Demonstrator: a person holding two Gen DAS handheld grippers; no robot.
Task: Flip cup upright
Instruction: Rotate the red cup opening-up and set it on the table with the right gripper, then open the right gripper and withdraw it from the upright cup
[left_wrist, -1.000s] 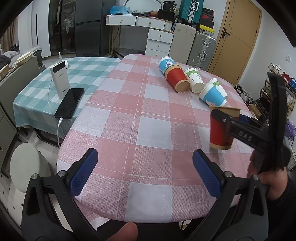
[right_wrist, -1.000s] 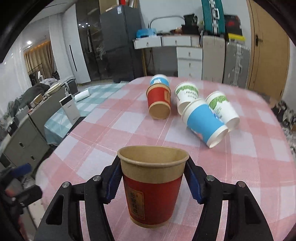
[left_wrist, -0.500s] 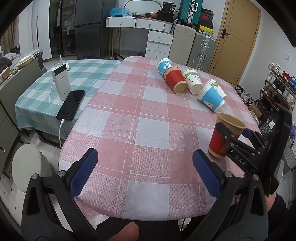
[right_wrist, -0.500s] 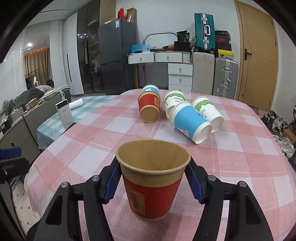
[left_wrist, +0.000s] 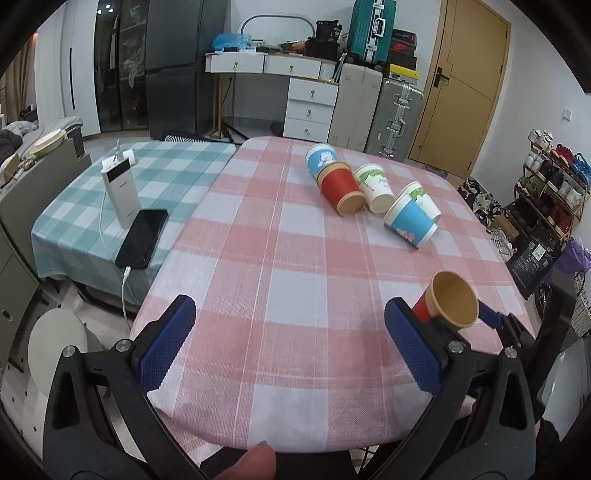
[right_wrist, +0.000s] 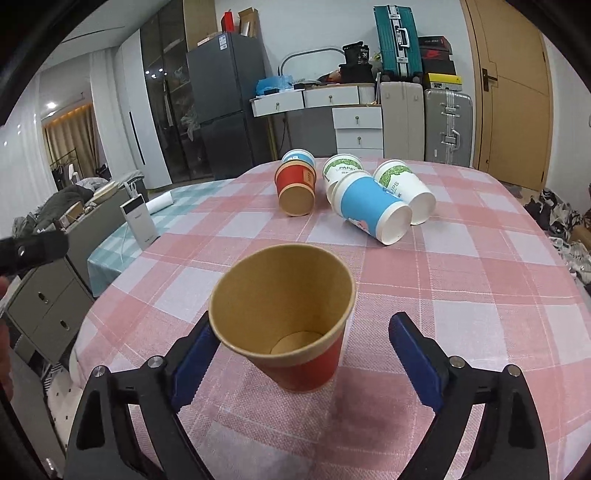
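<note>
The right gripper (right_wrist: 299, 354) jaws are seen released around the upright red cup (right_wrist: 288, 325), while the left gripper (left_wrist: 291, 339) jaws are spread wide, grasping nothing.

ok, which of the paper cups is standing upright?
Only the red paper cup with the kraft-brown rim, between the open right claw fingers. The other five lie on their sides further back.

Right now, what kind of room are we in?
Most likely a lived-in home, a dining or multipurpose room. A pink checked tablecloth covers the table, a dark fridge stands at the back, and suitcases are stacked beside white drawers.
</note>
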